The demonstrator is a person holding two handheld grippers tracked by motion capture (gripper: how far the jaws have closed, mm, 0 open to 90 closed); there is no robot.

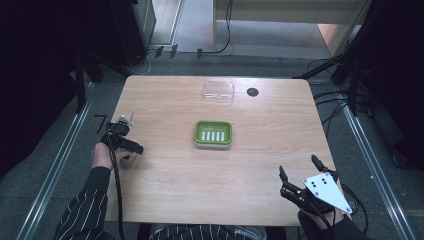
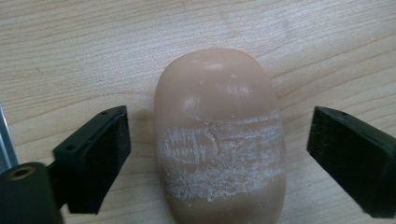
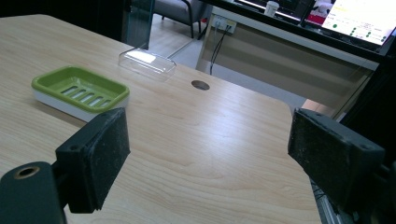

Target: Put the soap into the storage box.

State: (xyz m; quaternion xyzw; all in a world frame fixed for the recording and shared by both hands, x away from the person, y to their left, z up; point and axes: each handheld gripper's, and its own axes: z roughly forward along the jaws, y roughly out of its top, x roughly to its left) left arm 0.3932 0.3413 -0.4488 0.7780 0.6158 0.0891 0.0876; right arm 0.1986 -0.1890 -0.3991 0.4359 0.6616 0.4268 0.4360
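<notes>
We are seeing one soap bar (image 2: 219, 140), one green soap dish (image 1: 213, 134), one clear lid (image 1: 218, 92), two grippers.

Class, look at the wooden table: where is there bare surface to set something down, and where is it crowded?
Bare wood lies between the green slotted soap dish and the right gripper, and along the near edge of the wooden table. It is crowded only at the left, where the left gripper straddles the tan oval soap bar.

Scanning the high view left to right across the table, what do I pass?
Left gripper → green soap dish → round hole in the tabletop → right gripper. The clear lid overlaps the dish's span, so it's left out.
</notes>
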